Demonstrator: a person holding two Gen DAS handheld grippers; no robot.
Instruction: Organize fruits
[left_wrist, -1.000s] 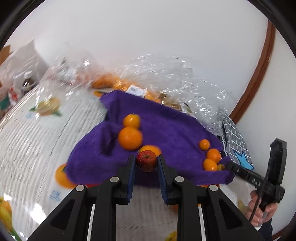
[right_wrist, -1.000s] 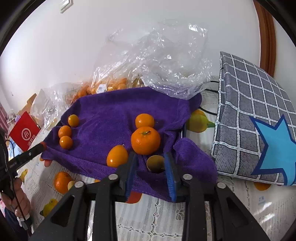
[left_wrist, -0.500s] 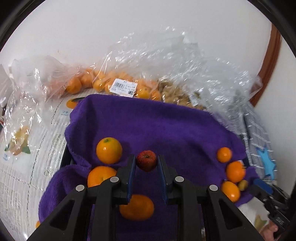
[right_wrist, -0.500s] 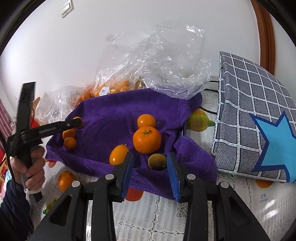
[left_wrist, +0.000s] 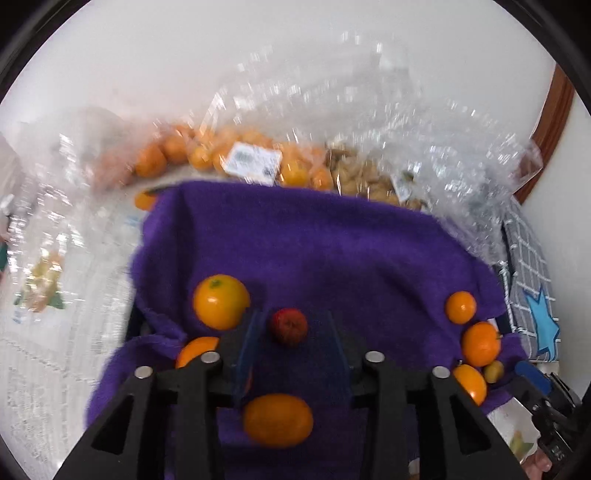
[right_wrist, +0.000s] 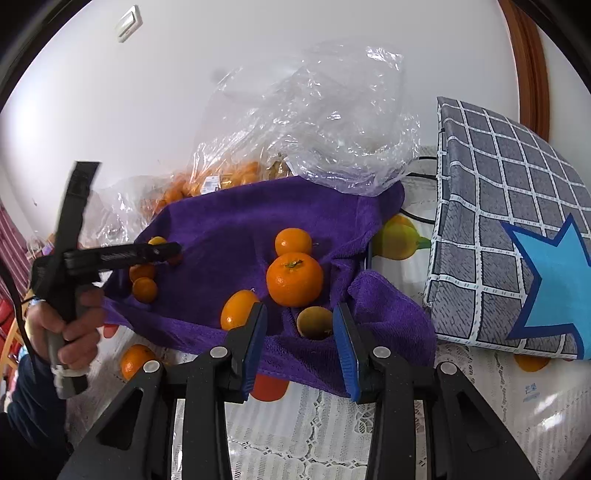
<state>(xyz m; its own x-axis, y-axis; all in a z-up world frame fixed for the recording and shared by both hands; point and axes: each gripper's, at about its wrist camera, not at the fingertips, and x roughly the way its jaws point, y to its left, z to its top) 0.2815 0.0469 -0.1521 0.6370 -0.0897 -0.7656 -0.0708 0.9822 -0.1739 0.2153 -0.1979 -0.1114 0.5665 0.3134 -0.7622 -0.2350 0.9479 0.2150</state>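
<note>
In the left wrist view, the left gripper (left_wrist: 291, 328) is seen low in the centre of the frame, over a purple towel (left_wrist: 314, 251). Its jaws are opening; a small red fruit (left_wrist: 288, 326) lies between them on the towel, and a gap is visible on each side of it, so it is no longer pressed by the pads. An orange (left_wrist: 221, 301) sits just left of the jaws, another (left_wrist: 277, 419) lies below the red fruit between the gripper's arms, and a third (left_wrist: 195, 350) is partly hidden behind the left finger. At the right edge of the towel a row of three oranges (left_wrist: 480, 343) is seen, with a small greenish fruit (left_wrist: 494, 371) beside the lowest. Clear plastic bags (left_wrist: 258, 162) holding more oranges lie across the upper middle, blurred.

In the right wrist view, the right gripper (right_wrist: 300, 328) is seen at lower centre, its jaws parted a little wider than the greenish-yellow fruit (right_wrist: 314, 322) lying between them on a fold of the towel (right_wrist: 229, 229); whether the pads touch it cannot be told. A large orange (right_wrist: 294, 278) rests just above it, a smaller one (right_wrist: 293, 242) behind that, and an oval one (right_wrist: 238, 309) beside the left finger. At the left of the frame a hand (right_wrist: 64, 328) is seen holding the left gripper (right_wrist: 173, 253), its tips over the towel's far-left edge near small oranges (right_wrist: 144, 290). A checked cushion (right_wrist: 517, 229) with a blue star fills the right side.
</note>
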